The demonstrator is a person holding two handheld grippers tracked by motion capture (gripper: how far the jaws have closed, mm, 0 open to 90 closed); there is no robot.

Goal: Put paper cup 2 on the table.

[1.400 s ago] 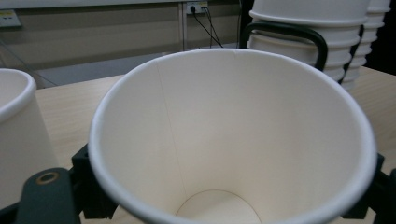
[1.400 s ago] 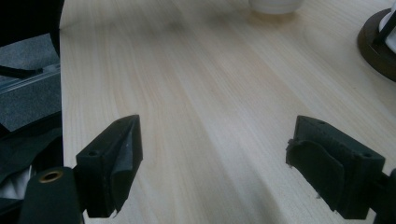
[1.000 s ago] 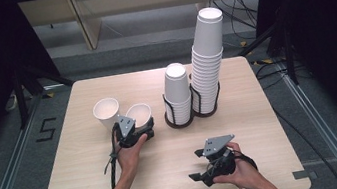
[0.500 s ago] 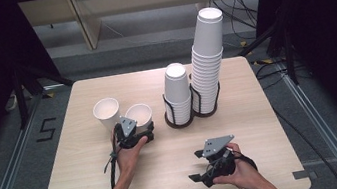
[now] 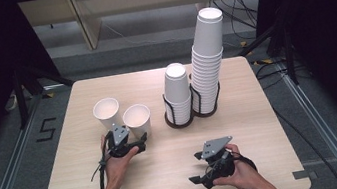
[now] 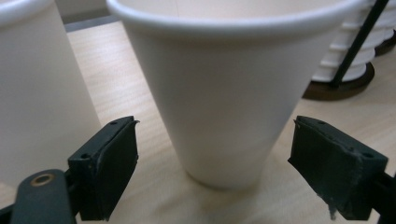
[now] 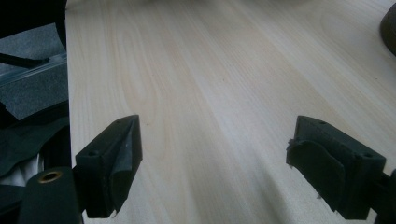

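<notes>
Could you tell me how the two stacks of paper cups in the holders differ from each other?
The right stack rises far higher than the left stack, which holds only a few cups. The right stack leans slightly toward the right at its top, while the left stack stands straight. Both are white cups set mouth down in dark wire holders, side by side on the table.

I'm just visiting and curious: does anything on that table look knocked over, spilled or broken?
Nothing stands out. Both loose cups stand upright, the two stacks sit straight in their holders, and the left gripper is open around one cup.
</notes>
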